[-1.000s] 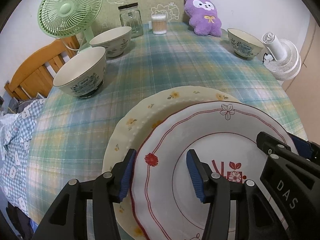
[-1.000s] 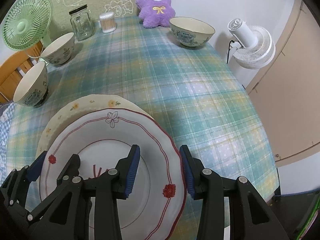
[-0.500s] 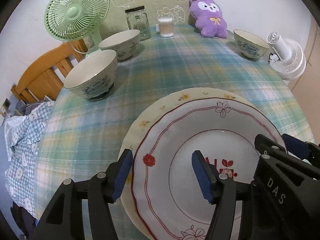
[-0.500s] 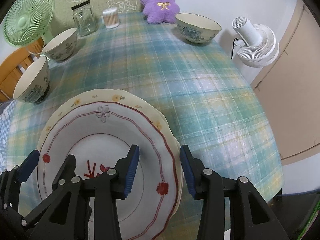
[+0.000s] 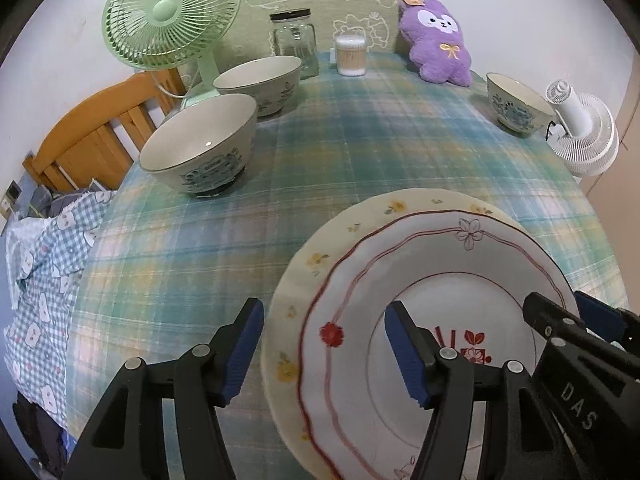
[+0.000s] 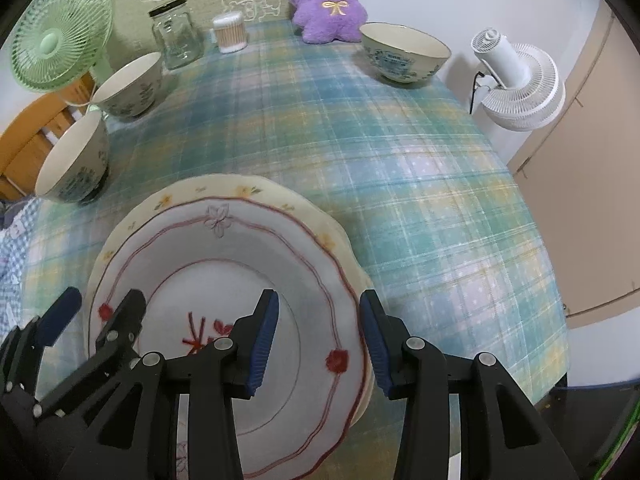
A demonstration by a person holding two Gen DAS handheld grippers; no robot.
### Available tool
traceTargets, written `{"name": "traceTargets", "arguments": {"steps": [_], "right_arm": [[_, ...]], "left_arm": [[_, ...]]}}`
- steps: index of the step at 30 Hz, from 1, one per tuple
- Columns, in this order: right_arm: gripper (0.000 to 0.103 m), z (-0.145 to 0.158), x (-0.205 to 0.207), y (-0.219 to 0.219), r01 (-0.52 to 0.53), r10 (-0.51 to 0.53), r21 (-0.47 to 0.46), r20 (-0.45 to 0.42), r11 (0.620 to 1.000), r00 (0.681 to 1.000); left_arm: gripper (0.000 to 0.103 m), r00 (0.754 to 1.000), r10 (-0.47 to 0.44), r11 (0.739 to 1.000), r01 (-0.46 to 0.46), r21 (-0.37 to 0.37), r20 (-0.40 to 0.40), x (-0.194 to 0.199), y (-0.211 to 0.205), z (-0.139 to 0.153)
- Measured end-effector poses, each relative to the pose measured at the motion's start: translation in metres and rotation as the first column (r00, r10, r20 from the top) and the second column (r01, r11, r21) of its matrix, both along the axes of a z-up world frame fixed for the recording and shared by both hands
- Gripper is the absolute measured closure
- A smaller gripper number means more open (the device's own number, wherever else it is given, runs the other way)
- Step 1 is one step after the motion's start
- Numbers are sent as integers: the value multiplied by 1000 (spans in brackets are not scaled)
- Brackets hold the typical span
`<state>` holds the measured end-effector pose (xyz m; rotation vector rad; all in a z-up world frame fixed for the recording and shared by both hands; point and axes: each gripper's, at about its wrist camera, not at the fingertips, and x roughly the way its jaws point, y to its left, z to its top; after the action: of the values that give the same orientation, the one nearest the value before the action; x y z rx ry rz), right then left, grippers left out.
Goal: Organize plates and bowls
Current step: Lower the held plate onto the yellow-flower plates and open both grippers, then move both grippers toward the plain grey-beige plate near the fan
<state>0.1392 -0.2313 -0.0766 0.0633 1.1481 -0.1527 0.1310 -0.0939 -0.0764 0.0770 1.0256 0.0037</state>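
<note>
A glossy white plate with a wavy red-lined rim sits stacked on a larger cream plate scattered with small yellow flowers, both on the desk under a soft teal plaid cloth. The left gripper straddles the stack's left edge, fingers apart and not touching it. The right gripper straddles the right edge, its ribbed blue pads clear of the rim. Beyond the stack stand three round glazed bowls, two left and one right.
</note>
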Motion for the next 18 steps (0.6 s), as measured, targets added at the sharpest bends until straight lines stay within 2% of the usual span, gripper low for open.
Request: {"name": "traceTargets", "arguments": {"steps": [8,12,13,16,18], "right_arm": [[57,-1,1,5,20,-20,1,34,1000,999],[57,9,2,4,14,-15,16,42,1000,999],[55,12,3,5,9,-9,17,42,1000,999],[38,31,6,9,-35,32,36,61,999,998],[35,46,9,13,-71,67,48,86,996,994]], "left_arm": [[38,1000,-21,1000,22,-17,12,-12,7,5],[31,999,-33,999,34,-40,23,-13,8,18],[30,999,-34,998,35,-47,26,-12,8,21],[23,998,-31,998,34,-62,49,-11,10,37],[18,998,-13,998,17,-67,63,-9,13,48]]}}
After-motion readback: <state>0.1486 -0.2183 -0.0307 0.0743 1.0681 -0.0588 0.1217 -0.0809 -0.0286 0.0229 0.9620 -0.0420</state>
